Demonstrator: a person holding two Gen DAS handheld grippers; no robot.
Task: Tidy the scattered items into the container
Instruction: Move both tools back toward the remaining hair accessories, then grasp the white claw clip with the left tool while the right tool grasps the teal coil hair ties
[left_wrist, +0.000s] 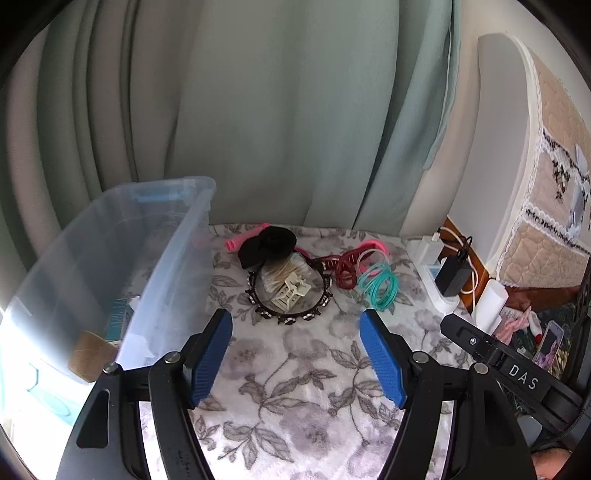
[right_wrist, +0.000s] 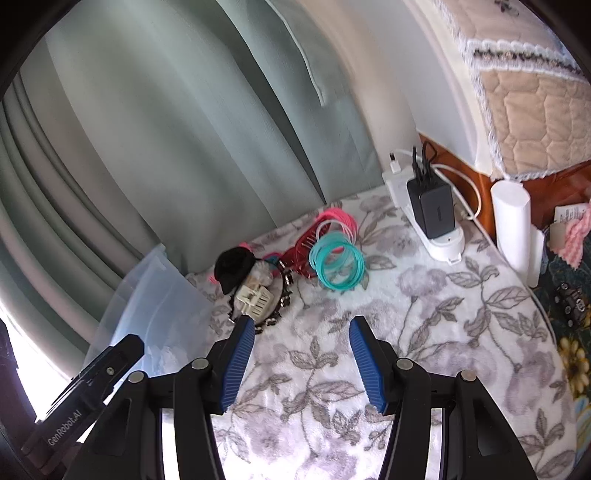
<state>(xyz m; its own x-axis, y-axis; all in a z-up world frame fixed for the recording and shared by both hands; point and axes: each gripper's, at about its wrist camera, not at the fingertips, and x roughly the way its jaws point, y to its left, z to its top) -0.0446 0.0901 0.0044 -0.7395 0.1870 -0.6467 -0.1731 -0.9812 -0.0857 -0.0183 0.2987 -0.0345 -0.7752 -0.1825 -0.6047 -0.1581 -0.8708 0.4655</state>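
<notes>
A clear plastic bin (left_wrist: 122, 266) stands at the left on the floral cloth; its corner shows in the right wrist view (right_wrist: 155, 295). Ahead lie a black scrunchie (left_wrist: 267, 242), a cream claw clip (left_wrist: 291, 291) over a cotton-swab tub inside a beaded headband (left_wrist: 291, 317), a dark red comb clip (left_wrist: 345, 266), teal hair ties (left_wrist: 380, 288) and pink items (left_wrist: 243, 238). The same pile shows in the right wrist view: scrunchie (right_wrist: 232, 267), cream clip (right_wrist: 255, 297), teal ties (right_wrist: 338, 266). My left gripper (left_wrist: 295, 325) and right gripper (right_wrist: 301, 330) are open, empty, short of the pile.
A white power strip with a black charger (right_wrist: 430, 210) and cables sits at the right. A white cylinder (right_wrist: 511, 225) stands beside it. Curtains hang behind. A phone (left_wrist: 552, 343) and clutter lie off the cloth's right edge. The bin holds a few items.
</notes>
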